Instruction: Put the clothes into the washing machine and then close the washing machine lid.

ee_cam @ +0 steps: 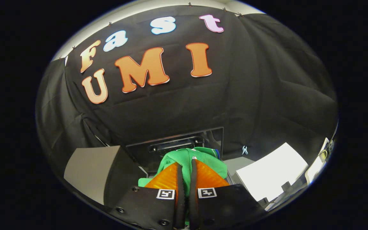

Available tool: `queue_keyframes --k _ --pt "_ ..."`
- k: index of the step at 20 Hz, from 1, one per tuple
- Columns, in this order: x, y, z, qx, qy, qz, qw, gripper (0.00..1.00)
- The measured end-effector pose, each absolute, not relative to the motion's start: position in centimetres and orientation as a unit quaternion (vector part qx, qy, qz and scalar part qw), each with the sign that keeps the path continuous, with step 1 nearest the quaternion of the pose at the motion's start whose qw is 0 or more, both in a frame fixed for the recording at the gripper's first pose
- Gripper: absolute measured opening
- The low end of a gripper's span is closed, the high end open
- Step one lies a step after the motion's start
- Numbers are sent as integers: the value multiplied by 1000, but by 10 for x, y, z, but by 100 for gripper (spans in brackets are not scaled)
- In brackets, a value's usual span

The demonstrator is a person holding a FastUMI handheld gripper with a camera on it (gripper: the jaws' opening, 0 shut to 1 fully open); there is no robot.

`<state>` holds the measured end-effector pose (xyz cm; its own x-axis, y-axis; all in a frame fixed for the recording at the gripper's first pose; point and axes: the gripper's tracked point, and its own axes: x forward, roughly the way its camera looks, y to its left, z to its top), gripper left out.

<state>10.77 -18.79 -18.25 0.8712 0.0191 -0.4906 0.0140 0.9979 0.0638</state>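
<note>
Claw (186, 172) clamping narrow on bunched green cloth garment (190, 158); carrying toward dark open washing machine (174, 143) just beyond, keeping grip firm, lowering well inside.

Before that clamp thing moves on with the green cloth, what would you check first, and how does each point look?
1. Grip: the gripper has both fingers pressed on the green fabric garment: ok.
2. Garment lifted off any surface: cannot tell; its lower part is hidden behind the fingers.
3. Lid: the dark transparent washing machine lid stands raised beyond the garment: ok.
4. Drum opening free: cannot tell, the garment covers it.
5. Gripper lined up with the machine: roughly ahead, ok.
</note>
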Motion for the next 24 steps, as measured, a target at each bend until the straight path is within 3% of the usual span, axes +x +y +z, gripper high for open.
queue_keyframes --k 14,24 --pt "135 -183 -345 -21 354 67 933 13" --pt "144 -184 -433 -47 394 65 915 13"
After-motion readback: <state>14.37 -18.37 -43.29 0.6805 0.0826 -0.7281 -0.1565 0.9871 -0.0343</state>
